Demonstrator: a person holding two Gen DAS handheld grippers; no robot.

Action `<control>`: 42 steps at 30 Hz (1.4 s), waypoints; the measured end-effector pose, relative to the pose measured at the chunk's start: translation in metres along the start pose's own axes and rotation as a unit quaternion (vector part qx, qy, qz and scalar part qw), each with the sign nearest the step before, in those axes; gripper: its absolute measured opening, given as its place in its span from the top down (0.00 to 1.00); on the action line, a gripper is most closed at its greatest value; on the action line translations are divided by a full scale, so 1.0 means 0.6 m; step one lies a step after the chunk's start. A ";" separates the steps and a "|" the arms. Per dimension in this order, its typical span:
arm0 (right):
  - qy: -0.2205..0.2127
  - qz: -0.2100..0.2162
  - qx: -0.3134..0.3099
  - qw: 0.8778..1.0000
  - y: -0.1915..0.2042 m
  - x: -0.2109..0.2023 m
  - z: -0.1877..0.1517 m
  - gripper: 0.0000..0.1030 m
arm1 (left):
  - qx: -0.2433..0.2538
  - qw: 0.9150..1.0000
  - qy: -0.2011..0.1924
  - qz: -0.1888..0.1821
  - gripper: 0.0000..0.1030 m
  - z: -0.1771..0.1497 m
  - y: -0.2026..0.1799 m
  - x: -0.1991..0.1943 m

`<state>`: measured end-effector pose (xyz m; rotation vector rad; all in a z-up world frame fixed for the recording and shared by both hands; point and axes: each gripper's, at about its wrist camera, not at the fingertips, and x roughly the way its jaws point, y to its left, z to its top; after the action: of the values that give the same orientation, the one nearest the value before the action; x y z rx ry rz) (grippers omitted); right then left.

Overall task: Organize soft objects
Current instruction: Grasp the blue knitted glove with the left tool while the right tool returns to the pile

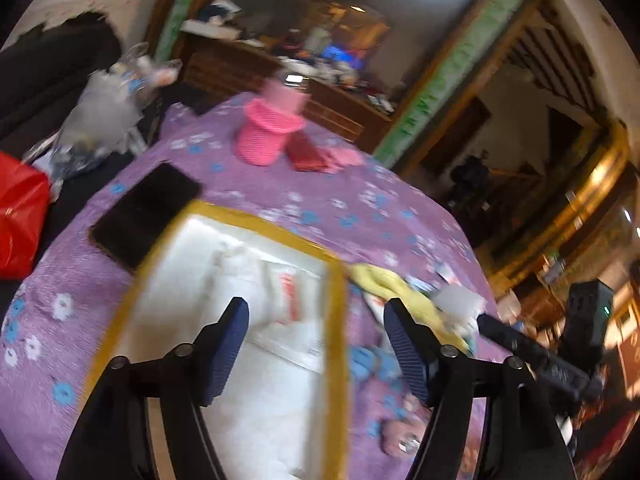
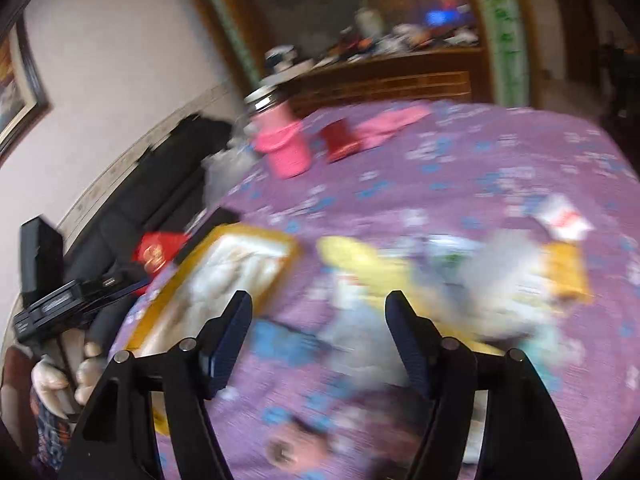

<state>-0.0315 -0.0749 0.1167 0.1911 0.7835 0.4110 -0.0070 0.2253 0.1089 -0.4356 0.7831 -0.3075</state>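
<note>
A white box with a yellow taped rim (image 1: 338, 320) sits on the purple flowered cloth (image 1: 280, 200), with white packets inside. My left gripper (image 1: 316, 344) is open and empty above the box's right side. A pile of soft things lies right of the box: a yellow cloth (image 1: 400, 284), a white fluffy piece (image 1: 460, 300) and a blue item (image 1: 368, 360). In the right wrist view, blurred, the box (image 2: 224, 272) is at left and the yellow cloth (image 2: 360, 260) and grey-white fluff (image 2: 496, 280) lie ahead. My right gripper (image 2: 318, 344) is open and empty above the pile.
A pink knitted holder (image 1: 268, 128) with a jar, a dark red wallet (image 1: 308, 152) and a pink cloth (image 1: 344, 158) sit at the far side. A black phone (image 1: 148, 212) lies left of the box. A red bag (image 1: 20, 224) and plastic bags (image 1: 104, 112) are at left.
</note>
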 end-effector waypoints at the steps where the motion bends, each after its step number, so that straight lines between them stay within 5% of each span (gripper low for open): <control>1: -0.006 -0.012 0.009 1.000 -0.023 -0.015 -0.006 0.31 | 0.014 1.000 0.003 -0.006 0.27 -0.007 -0.018 -0.001; 7: -0.031 -0.065 0.071 0.995 -0.159 -0.051 -0.047 0.30 | 0.117 0.992 0.048 -0.002 0.27 -0.066 -0.139 0.044; 17: -0.037 -0.033 0.117 0.992 -0.247 -0.030 -0.085 0.30 | 0.233 0.960 0.137 0.077 0.27 -0.110 -0.217 0.157; 23: -0.044 -0.026 0.112 0.992 -0.247 -0.043 -0.088 0.30 | 0.184 0.952 0.217 0.113 0.25 -0.113 -0.189 0.242; 25: -0.047 -0.023 0.116 0.992 -0.247 -0.048 -0.088 0.30 | 0.154 0.957 0.231 0.082 0.25 -0.107 -0.186 0.239; 29: -0.051 -0.018 0.126 0.991 -0.251 -0.053 -0.088 0.30 | 0.081 0.962 0.246 -0.084 0.24 -0.088 -0.193 0.176; 32: -0.051 -0.019 0.130 0.990 -0.253 -0.052 -0.089 0.30 | 0.142 0.971 0.191 -0.015 0.24 -0.085 -0.207 0.142; 36: -0.050 -0.023 0.131 0.990 -0.256 -0.051 -0.089 0.30 | 0.193 0.963 0.179 0.064 0.24 -0.100 -0.201 0.164; 40: -0.049 -0.030 0.130 0.990 -0.258 -0.049 -0.091 0.30 | 0.288 0.933 0.169 0.132 0.24 -0.133 -0.217 0.210; 41: -0.048 -0.031 0.131 0.990 -0.259 -0.048 -0.092 0.30 | 0.310 0.922 0.177 0.150 0.33 -0.143 -0.221 0.224; 42: -0.047 -0.031 0.132 0.990 -0.259 -0.048 -0.092 0.30 | 0.323 0.913 0.190 0.162 0.55 -0.152 -0.220 0.233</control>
<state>-0.0445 -0.2269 0.0474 0.4287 0.7480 0.2373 0.0060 0.0279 0.0303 0.3921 1.0581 -0.3227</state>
